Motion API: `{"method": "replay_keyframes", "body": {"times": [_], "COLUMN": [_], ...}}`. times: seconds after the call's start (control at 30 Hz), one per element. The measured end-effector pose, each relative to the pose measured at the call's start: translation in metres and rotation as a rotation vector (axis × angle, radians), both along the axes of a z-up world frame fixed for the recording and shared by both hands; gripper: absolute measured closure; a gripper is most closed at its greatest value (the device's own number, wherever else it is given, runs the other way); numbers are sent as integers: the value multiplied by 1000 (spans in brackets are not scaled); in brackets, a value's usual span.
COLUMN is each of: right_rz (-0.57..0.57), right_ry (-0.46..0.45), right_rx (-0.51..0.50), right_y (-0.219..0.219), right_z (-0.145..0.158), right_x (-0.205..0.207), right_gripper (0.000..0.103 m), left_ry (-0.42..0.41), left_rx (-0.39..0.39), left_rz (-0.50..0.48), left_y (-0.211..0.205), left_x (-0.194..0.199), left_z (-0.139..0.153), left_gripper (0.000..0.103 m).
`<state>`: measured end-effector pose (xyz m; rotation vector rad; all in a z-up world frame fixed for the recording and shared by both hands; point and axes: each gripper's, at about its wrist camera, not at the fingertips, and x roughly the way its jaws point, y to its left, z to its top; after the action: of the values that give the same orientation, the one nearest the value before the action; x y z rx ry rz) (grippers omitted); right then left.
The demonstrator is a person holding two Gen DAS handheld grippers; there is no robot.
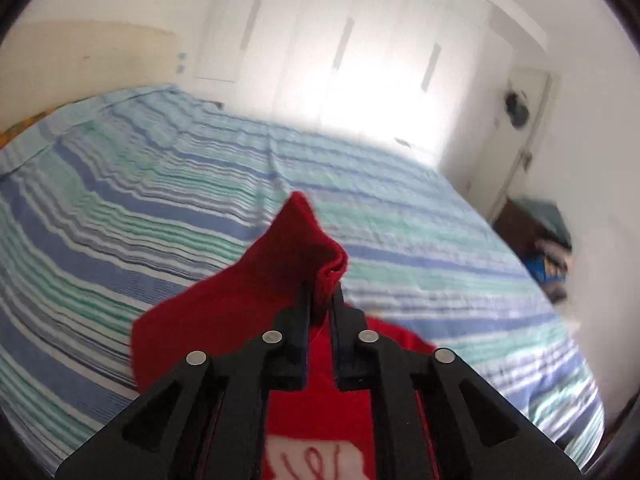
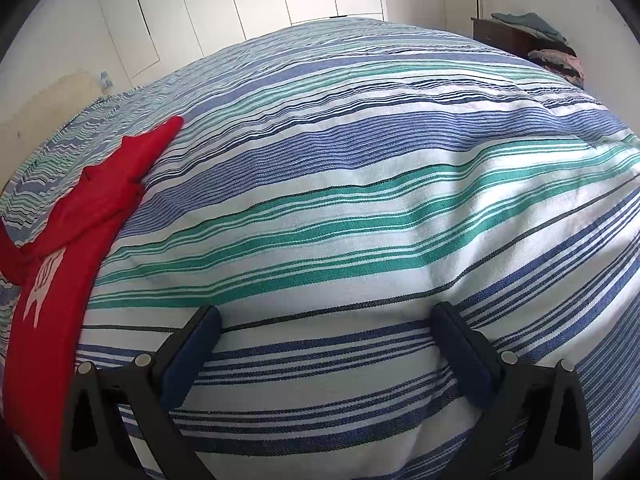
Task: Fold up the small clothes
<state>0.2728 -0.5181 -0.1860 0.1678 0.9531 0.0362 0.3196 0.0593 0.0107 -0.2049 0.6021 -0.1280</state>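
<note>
A small red garment (image 1: 260,280) with a white print lies on the striped bedspread (image 1: 140,200). My left gripper (image 1: 322,296) is shut on a bunched edge of the red garment and lifts it above the bed, the cloth folding up and over to the left. In the right wrist view the red garment (image 2: 72,240) lies at the far left of the bedspread (image 2: 360,200), its white print showing. My right gripper (image 2: 326,316) is open and empty, low over the bedspread, well to the right of the garment.
White wardrobe doors (image 1: 340,60) stand behind the bed. A dark wooden cabinet (image 2: 504,36) with piled clothes (image 2: 556,60) stands at the far right beside a door. A beige headboard (image 1: 80,52) is at the left.
</note>
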Motion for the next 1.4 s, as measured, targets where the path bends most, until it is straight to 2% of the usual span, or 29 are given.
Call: {"method": "replay_keyframes", "body": {"times": [0.07,0.1,0.17,0.2,0.27,0.33,0.37,0.43,0.5,0.57,0.63,0.73,0.83,0.9,0.93,0.97,1.0,1.03,1.07,1.13,1.23,1.3,1.33,1.37,1.4], "right_rz": [0,0,1,1,1,1,1,-1,0,1,1,1,1,1,1,2,1,2,2,2,2,2,2,2,2], "right_ry": [1,2,3,2,-3,-9,-12,-17,-17,-16,-15,-12,-8,-6,-6,-5,-5,-5,-5,-4,-3,-3,-3,-3,-3], "right_rx": [-1,-1,-1,-1,4,14,18,25,20,14,9,6,0,-3,-5,-5,-5,-5,-4,-5,-9,-11,-11,-10,-11], "right_y": [0,0,0,0,-1,-2,-3,-4,-5,-4,-4,-2,-1,-1,1,1,1,1,1,1,1,2,2,2,2], "right_z": [0,0,0,1,0,1,1,1,1,1,1,1,1,1,1,1,1,1,1,1,0,0,0,0,0], "right_x": [0,0,0,0,-1,-1,-2,-3,-4,-3,-4,-3,-1,-1,0,1,2,2,1,2,2,3,3,3,3], "right_gripper": [0,0,0,0,0,0,0,0,0,0,0,0,0,0,0,0,0,0,0,0,0,0,0,0,0], "left_ry": [105,153,225,260,342,407,430,445,460,480,474,461,473,460,454,453,466,475,469,464,450,459,461,459,443], "left_rx": [164,254,340,340,287,194,134,56,9,-3,28,113,127,151,164,170,151,72,27,50,37,-18,-32,-34,-20], "left_rz": [-123,-192,-298,-318,-300,-207,-119,13,130,181,159,135,141,181,218,267,319,348,365,388,353,340,346,361,389], "left_y": [-69,-96,-119,-121,-97,-35,8,69,126,157,165,156,142,140,136,141,148,160,166,169,173,180,183,185,185], "left_x": [-6,-25,-70,-80,-108,-109,-112,-109,-106,-100,-89,-65,-38,-28,-27,-26,-23,-24,-27,-35,-49,-60,-68,-79,-95], "left_z": [-46,-77,-125,-132,-148,-143,-141,-131,-130,-133,-136,-150,-164,-170,-173,-175,-179,-184,-186,-188,-188,-183,-178,-172,-162], "left_gripper": [44,44,46,47,47,47,47,46,46,46,43,38,38,38,45,68,76,79,82,93,92,84,68,45,34]}}
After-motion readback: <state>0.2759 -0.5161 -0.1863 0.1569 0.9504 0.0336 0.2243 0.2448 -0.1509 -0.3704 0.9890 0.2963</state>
